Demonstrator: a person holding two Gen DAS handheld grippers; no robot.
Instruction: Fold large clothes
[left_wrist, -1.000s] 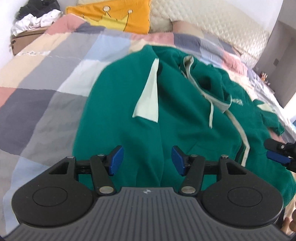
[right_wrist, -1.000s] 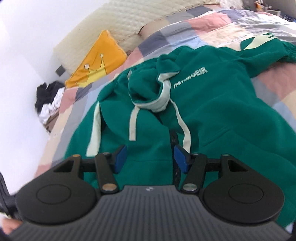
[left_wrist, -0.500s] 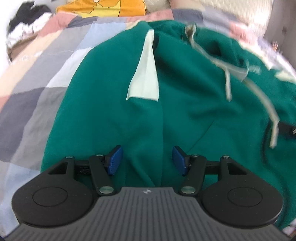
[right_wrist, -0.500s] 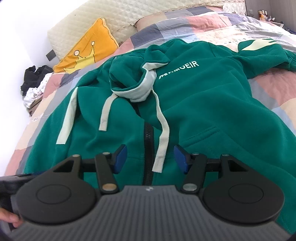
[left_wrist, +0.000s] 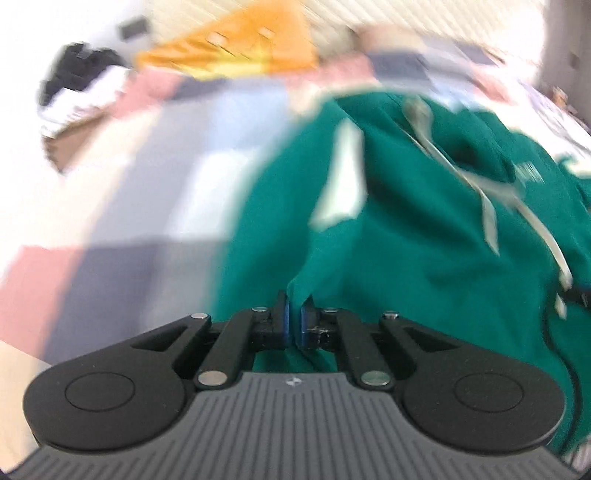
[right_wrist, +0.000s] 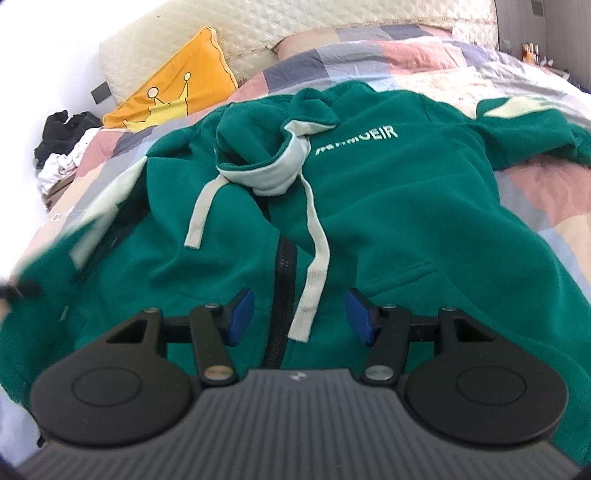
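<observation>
A green zip hoodie (right_wrist: 388, 206) lies front up on the bed, hood and pale drawstrings bunched at the collar. In the blurred left wrist view the hoodie (left_wrist: 406, 258) fills the right half. My left gripper (left_wrist: 294, 314) has its jaws closing tight on a pinched ridge of the green fabric at its left side, pulling it into a peak. My right gripper (right_wrist: 299, 314) stands open low over the front. The black zipper (right_wrist: 284, 288) and one drawstring end (right_wrist: 314, 288) lie below the gap between its blue pads, untouched.
The patchwork quilt (right_wrist: 406, 48) covers the bed around the hoodie. An orange cushion (right_wrist: 177, 92) leans on the quilted headboard (right_wrist: 258, 29). A heap of black and white clothes (right_wrist: 62, 147) sits on a box at the far left by the wall.
My left gripper went from open over the hoodie to shut on a fold of it, then pulled up and back. The right gripper sank slightly and stayed open.
</observation>
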